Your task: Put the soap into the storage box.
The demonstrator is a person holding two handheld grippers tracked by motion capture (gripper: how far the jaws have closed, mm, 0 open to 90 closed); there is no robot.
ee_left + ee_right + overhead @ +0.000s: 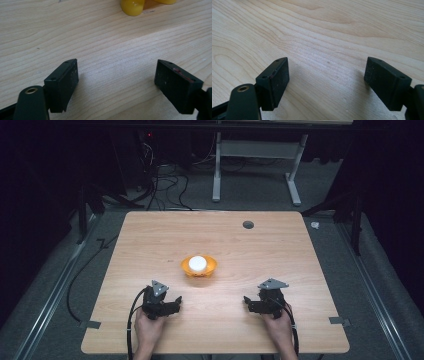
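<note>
Nothing begun, by the look of it. Orange bowl (pixel 199 267) with white ball (pixel 198 263) inside, near the middle of the surface (pixel 150 235), untouched. Left gripper (pixel 172 303) and right gripper (pixel 248 301) resting near the front edge, jaws apart, empty. Reaching and grasping all left to do.

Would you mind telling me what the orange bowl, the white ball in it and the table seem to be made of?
Bowl: probably glossy plastic, given its bright highlights. Ball: smooth and matte white; material unclear. Table: light wood or wood-look laminate, with visible grain.
</note>
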